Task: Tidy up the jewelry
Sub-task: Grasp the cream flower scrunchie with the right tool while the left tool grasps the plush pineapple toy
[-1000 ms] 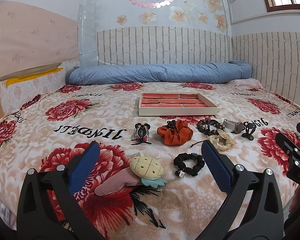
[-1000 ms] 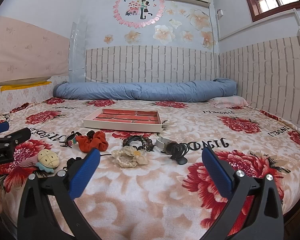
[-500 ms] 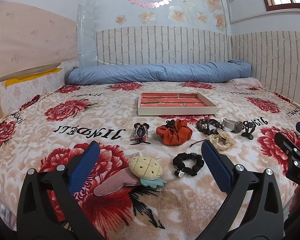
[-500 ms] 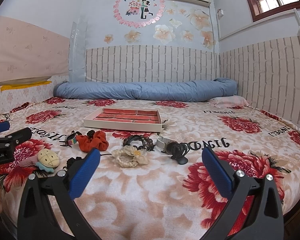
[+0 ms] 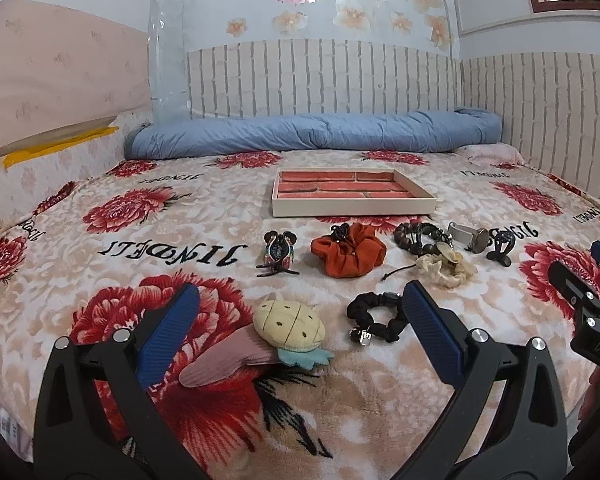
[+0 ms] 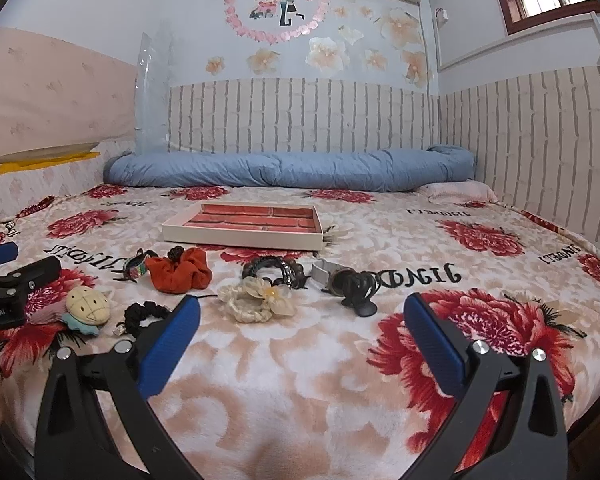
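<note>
A bed covered by a plush rose-print blanket (image 5: 148, 240) carries a scatter of hair accessories and jewelry. At twelve o'clock from both grippers sits a shallow cream tray (image 5: 352, 210) with a red brick-pattern lining, nothing in it.

The left gripper (image 5: 300, 332) hovers with its blue fingers (image 5: 168, 332) spread wide, holding nothing. Between them lies a plush pineapple hair clip (image 5: 288, 326); at one o'clock, a black scrunchie (image 5: 374, 316). Farther on, an orange scrunchie (image 5: 348, 254), a patterned claw clip (image 5: 278, 252), a dark bead bracelet (image 5: 418, 236), a cream flower scrunchie (image 6: 256, 300), a watch (image 6: 328, 274) and a black claw clip (image 6: 358, 288).

The right gripper (image 6: 300, 332) is likewise spread and empty.

The scrunchies look light and soft; pinching a bunched fold should hold. The beads and watch look hard, probably slippery; grip across the band.
</note>
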### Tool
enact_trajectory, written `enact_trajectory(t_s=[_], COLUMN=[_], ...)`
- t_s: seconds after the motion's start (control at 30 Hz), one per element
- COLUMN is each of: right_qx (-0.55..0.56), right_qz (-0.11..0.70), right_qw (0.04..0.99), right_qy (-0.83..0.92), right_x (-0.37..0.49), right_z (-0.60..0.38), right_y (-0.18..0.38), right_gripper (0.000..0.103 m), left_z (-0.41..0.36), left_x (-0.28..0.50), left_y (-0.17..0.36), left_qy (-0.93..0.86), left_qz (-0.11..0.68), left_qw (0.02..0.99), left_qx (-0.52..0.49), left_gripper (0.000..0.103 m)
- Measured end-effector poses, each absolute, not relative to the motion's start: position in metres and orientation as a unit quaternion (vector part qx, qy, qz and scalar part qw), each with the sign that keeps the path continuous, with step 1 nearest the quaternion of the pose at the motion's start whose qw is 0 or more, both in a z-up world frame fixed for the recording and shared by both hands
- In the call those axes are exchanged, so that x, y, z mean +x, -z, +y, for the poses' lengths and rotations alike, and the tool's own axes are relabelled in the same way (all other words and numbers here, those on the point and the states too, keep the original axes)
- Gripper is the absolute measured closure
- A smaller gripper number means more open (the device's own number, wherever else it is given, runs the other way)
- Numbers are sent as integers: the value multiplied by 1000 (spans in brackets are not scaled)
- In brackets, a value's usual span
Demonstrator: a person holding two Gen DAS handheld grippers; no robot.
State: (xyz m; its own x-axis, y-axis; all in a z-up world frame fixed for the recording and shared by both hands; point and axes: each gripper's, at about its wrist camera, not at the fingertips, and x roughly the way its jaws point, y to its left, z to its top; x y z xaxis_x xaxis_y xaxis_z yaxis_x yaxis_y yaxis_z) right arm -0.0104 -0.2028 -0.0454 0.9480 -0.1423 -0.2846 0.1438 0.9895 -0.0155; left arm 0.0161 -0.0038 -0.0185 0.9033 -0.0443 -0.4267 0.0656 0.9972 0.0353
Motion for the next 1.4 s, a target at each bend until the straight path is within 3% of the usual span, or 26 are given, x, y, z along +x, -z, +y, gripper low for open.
enact_trajectory(t_s=[1.4], right_qx=[1], right_qz=[274], right_qw=[960], right_qy=[60], right_x=[105], right_z=[-201], right_y=[80], right_gripper=[4], left_z=[16], left_x=[111], left_y=[71], left_qy=[22], left_qz=[349], left_qw=[937], left_qx=[7], left_gripper=[5])
